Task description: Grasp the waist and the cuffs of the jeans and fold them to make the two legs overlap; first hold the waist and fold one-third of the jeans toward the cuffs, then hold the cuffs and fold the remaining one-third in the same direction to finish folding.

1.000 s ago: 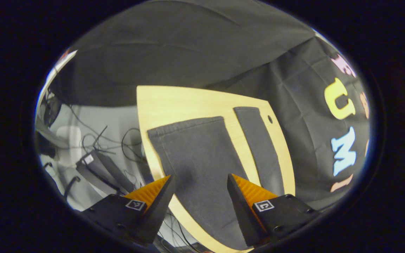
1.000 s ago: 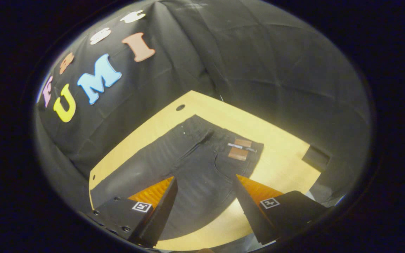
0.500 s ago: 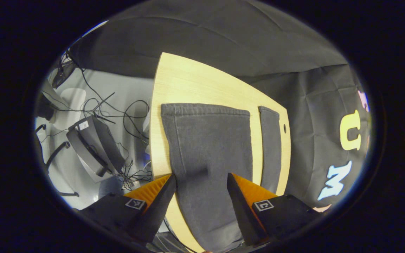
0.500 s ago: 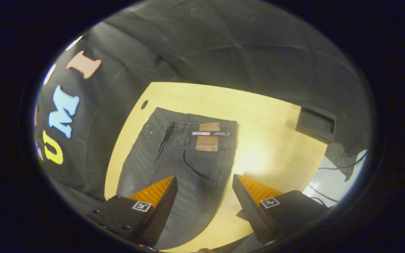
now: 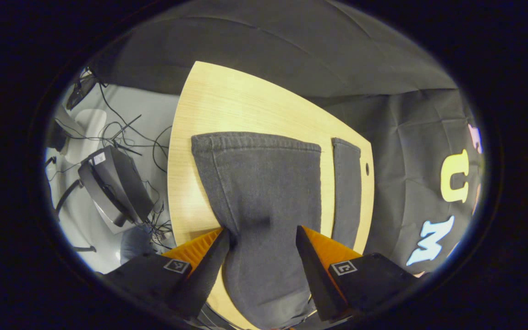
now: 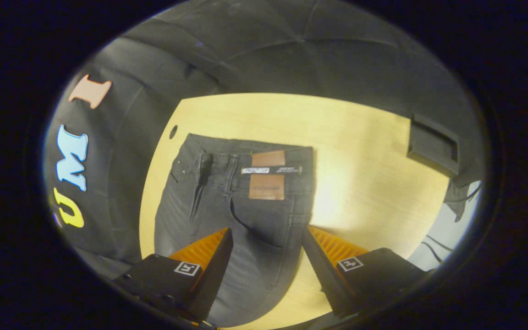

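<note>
Dark grey jeans lie flat on the light wooden table (image 5: pixel 245 101). In the left gripper view the near leg (image 5: pixel 264 188) ends in a cuff (image 5: pixel 255 140), and the far leg (image 5: pixel 347 183) lies beside it with a strip of table between. My left gripper (image 5: pixel 263 236) is open above the near leg, one finger to each side of it. In the right gripper view the waist (image 6: pixel 245 153) with its brown tags (image 6: pixel 267 187) faces away. My right gripper (image 6: pixel 267 238) hangs open over the hip and pocket area.
A black box (image 6: pixel 432 144) sits at the table's right edge in the right gripper view. A cable hole (image 5: pixel 367 168) is near the far leg. Beyond the table's left edge lie a dark device (image 5: pixel 115 183) and tangled cables (image 5: pixel 126 133) on the floor.
Both views have swung round and squared up on the jeans. The left gripper has come closer over the near leg; the right gripper has centred on the waist end. Both stay open.
</note>
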